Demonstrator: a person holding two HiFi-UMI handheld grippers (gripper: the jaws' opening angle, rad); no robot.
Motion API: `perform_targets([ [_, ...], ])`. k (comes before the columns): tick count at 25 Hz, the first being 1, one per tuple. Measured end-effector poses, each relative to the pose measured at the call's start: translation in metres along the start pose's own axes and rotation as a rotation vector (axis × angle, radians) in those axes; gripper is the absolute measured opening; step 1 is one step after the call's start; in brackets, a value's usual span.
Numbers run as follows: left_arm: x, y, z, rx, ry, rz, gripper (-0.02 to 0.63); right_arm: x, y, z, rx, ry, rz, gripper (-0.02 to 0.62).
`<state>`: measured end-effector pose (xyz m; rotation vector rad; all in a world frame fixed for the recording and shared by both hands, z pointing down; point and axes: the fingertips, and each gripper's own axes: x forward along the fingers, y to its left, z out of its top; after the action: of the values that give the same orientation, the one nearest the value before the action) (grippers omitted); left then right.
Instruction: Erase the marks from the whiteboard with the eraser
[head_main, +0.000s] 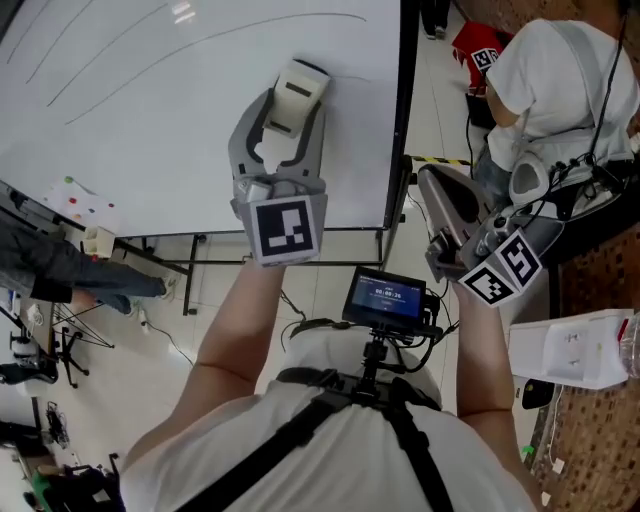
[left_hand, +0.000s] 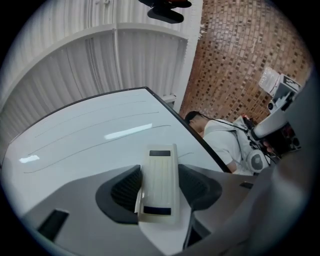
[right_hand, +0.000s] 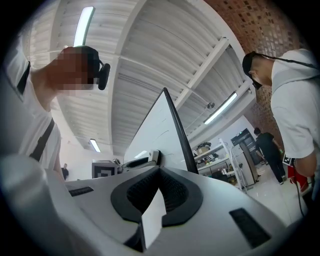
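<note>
The whiteboard (head_main: 150, 130) fills the upper left of the head view and carries thin curved pen lines (head_main: 200, 40). My left gripper (head_main: 293, 88) is shut on a cream eraser (head_main: 297, 92), which rests against the board near its right edge. In the left gripper view the eraser (left_hand: 159, 182) sits between both dark pads, with the faint lines (left_hand: 95, 145) on the board (left_hand: 75, 160) beyond it. My right gripper (head_main: 432, 185) hangs to the right of the board's black frame; its jaws meet with nothing held (right_hand: 159, 172).
A person in a white shirt (head_main: 560, 80) stands close to the right of the board. A small monitor (head_main: 387, 297) sits on my chest rig. The board's stand legs (head_main: 190, 270) reach the floor below. A white box (head_main: 575, 350) lies at the right.
</note>
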<state>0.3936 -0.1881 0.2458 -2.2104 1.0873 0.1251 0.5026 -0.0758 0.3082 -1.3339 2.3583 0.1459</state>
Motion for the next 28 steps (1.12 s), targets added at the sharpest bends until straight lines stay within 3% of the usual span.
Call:
perform_targets([
  [3, -0.005, -0.01, -0.001, 0.053, 0.045, -0.06, 0.258, -0.006, -0.001, 0.0, 0.019, 0.003, -0.001, 0.005],
  [5, -0.011, 0.007, -0.005, 0.045, 0.07, 0.008, 0.256, -0.006, 0.002, 0.0, 0.024, 0.008, 0.002, 0.005],
  [8, -0.017, 0.055, -0.013, -0.017, 0.083, 0.175, 0.255, 0.0, 0.003, 0.002, 0.018, 0.005, 0.011, 0.005],
  [10, -0.018, 0.069, -0.016, -0.015, 0.084, 0.212, 0.256, 0.002, 0.001, 0.003, 0.015, 0.002, 0.008, 0.005],
  [14, -0.014, 0.042, -0.006, 0.014, 0.075, 0.16, 0.256, -0.003, 0.004, 0.005, 0.013, 0.005, -0.002, 0.005],
  [21, -0.003, -0.033, 0.004, 0.051, 0.124, -0.074, 0.258, -0.004, 0.008, 0.01, -0.002, 0.001, -0.002, 0.005],
  [24, -0.004, -0.053, 0.003, 0.105, 0.125, -0.179, 0.258, -0.005, 0.01, 0.009, 0.003, 0.003, -0.005, 0.005],
  [26, -0.005, -0.038, 0.003, 0.097, 0.12, -0.127, 0.256, -0.003, 0.008, 0.01, 0.003, -0.006, 0.003, 0.005],
  [28, -0.005, -0.004, 0.003, 0.088, 0.106, 0.004, 0.256, -0.005, 0.005, 0.01, 0.003, -0.014, 0.009, 0.005],
])
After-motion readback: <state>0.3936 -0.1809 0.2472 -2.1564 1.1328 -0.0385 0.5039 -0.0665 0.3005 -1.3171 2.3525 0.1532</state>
